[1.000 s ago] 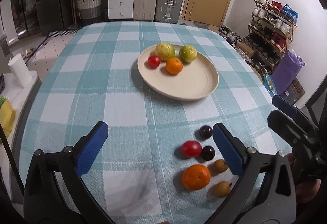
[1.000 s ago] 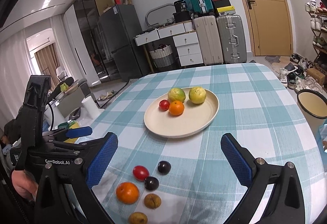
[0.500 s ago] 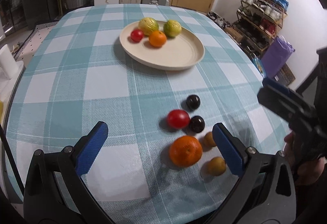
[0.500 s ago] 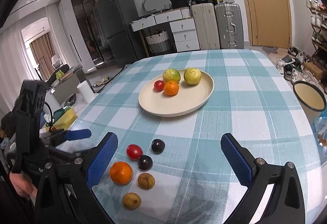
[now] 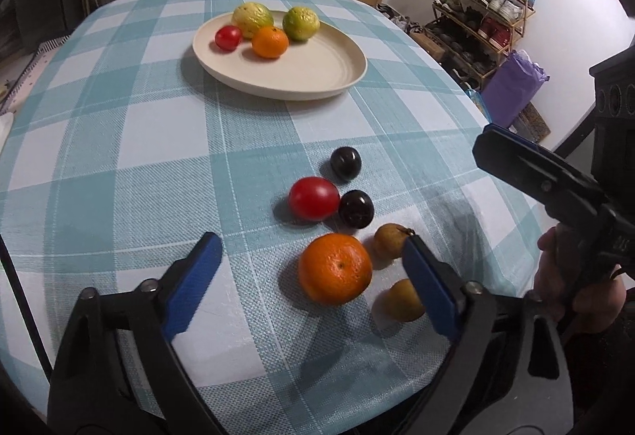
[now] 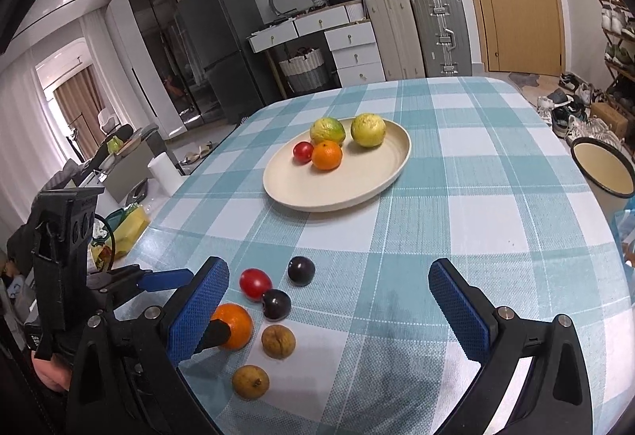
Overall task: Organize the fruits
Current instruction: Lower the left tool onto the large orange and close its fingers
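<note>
In the left wrist view, the left gripper (image 5: 313, 268) is seen low over the checked tablecloth (image 5: 119, 141), its jaws spread and just closing, with the orange (image 5: 334, 268) lying on the cloth between them and neither blue pad pressed against it. Just beyond the orange, a red tomato (image 5: 312, 197) is found touching a dark plum (image 5: 356, 208), a second dark plum (image 5: 346, 164) lies a little further off, and two brown fruits (image 5: 387, 239) are partly hidden by the right-hand pad. A cream plate (image 5: 317, 74) is noted further up the table, carrying two yellow-green fruits, a small orange and a small tomato. The right gripper (image 5: 516, 165) is observed at the right edge, held in a hand (image 5: 571, 292). In the right wrist view, the right gripper (image 6: 327, 300) is held above the cloth (image 6: 476, 197) with its jaws wide apart and nothing between them; the loose fruit cluster lies near its left pad, and the plate (image 6: 337, 193) is seen beyond, well apart from that cluster. The left gripper (image 6: 186, 300) is seen at the orange (image 6: 234, 326).
</note>
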